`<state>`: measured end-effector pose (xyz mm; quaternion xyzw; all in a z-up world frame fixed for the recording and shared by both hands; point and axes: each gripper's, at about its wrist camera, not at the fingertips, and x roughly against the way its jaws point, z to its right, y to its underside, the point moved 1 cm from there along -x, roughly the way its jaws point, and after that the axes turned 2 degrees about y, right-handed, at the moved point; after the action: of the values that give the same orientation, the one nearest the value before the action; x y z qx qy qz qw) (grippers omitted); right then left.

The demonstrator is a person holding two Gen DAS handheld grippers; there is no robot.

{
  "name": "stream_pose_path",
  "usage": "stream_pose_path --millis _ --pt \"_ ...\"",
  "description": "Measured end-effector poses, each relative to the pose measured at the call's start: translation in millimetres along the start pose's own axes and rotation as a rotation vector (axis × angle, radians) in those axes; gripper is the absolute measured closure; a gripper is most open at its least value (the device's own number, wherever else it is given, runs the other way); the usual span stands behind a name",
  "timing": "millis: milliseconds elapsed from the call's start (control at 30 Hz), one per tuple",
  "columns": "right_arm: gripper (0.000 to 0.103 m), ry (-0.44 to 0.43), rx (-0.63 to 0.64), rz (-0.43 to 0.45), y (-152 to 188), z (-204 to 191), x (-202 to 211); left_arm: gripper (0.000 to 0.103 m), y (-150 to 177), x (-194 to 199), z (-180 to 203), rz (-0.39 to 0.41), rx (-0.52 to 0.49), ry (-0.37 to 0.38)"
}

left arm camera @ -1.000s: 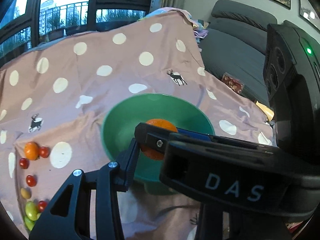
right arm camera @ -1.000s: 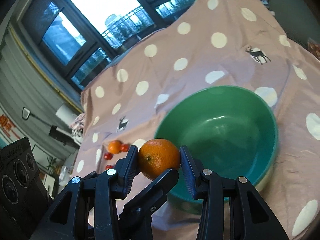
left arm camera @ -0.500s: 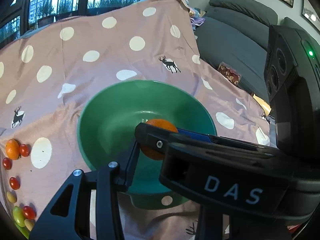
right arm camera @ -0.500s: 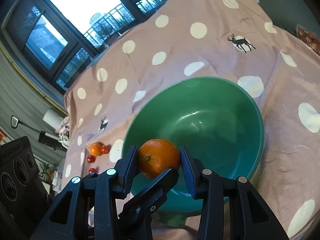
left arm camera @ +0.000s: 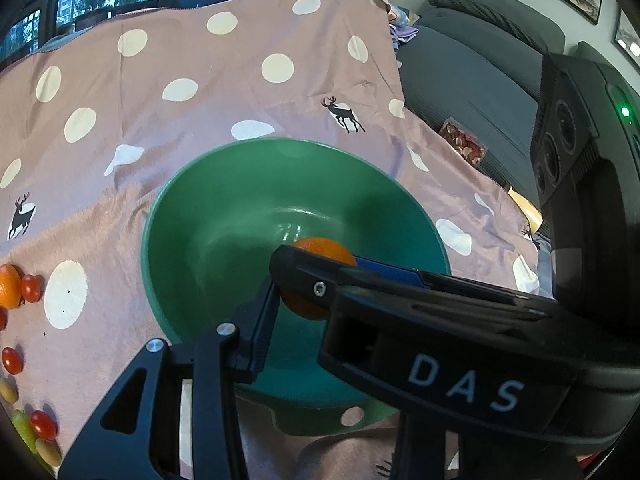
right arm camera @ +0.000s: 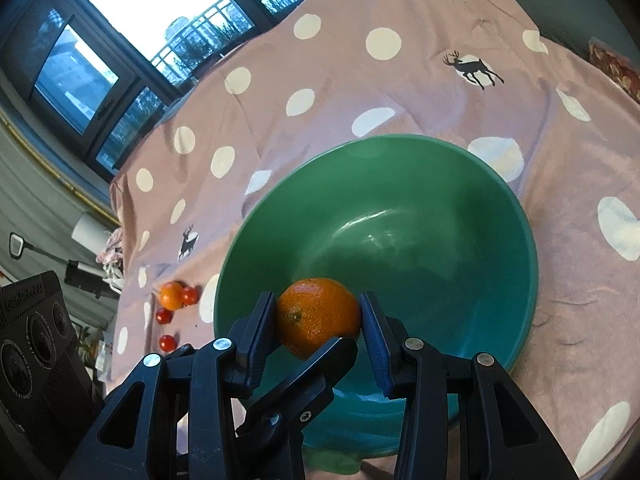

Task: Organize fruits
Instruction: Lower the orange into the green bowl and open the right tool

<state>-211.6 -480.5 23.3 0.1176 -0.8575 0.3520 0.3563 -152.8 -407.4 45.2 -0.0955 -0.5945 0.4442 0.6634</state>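
Note:
My right gripper [right arm camera: 320,320] is shut on an orange tangerine [right arm camera: 318,316] and holds it over the near side of a big green bowl [right arm camera: 500,208] that has nothing else in it. In the left wrist view the same tangerine [left arm camera: 320,252] shows behind the right gripper's body, over the bowl [left arm camera: 192,208]. Only one finger [left arm camera: 256,332] of my left gripper shows; the other is hidden behind the right gripper. More fruit lies on the cloth at the left: a second tangerine [left arm camera: 9,286], red cherry tomatoes [left arm camera: 31,288] and green and yellow ones [left arm camera: 24,430].
A pink cloth with white dots and deer [left arm camera: 240,80] covers the table. A grey sofa [left arm camera: 480,68] with a snack packet [left arm camera: 464,144] stands at the right. Windows [right arm camera: 132,20] are behind. A black camera box [right arm camera: 32,344] is at lower left in the right wrist view.
Both grippers have moved forward toward the bowl, which now looks bigger and nearer. The tangerine, still held, has gone from before the rim to over the bowl's inside.

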Motion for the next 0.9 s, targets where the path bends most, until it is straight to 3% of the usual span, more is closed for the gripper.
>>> stream_pose_path --millis 567,733,900 --pt "0.058 0.012 0.005 -0.019 -0.9 -1.9 -6.6 0.062 4.0 -1.2 -6.8 -0.004 0.034 -0.005" --pt "0.058 0.114 0.044 0.035 -1.4 -6.6 -3.3 0.063 3.5 5.6 -3.4 0.034 0.01 -0.072" --pt "0.054 0.133 0.047 0.088 -3.6 -6.0 2.0 0.059 2.1 19.8 -10.3 0.048 0.034 -0.101"
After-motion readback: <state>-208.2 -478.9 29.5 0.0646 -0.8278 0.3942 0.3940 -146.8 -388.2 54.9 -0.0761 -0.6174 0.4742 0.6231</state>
